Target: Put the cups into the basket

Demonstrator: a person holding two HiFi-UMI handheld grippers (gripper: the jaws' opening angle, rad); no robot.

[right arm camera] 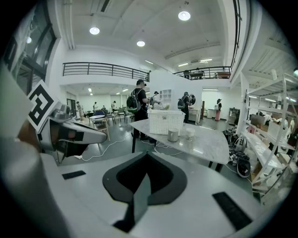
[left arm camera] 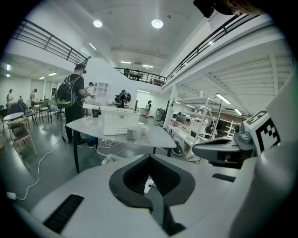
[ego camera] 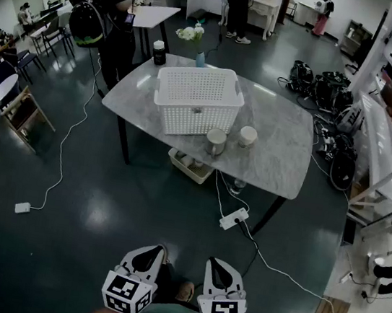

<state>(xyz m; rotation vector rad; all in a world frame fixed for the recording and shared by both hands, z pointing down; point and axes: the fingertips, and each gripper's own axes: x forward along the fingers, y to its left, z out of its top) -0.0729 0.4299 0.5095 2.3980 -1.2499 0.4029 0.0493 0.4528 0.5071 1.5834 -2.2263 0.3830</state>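
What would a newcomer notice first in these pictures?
The white basket in the middle of the marble table draws the eye first. A grey cup and a paler cup stand just in front of it on the near side. At the bottom of the head view the left gripper and right gripper sit side by side, both shut and empty, well short of the table.
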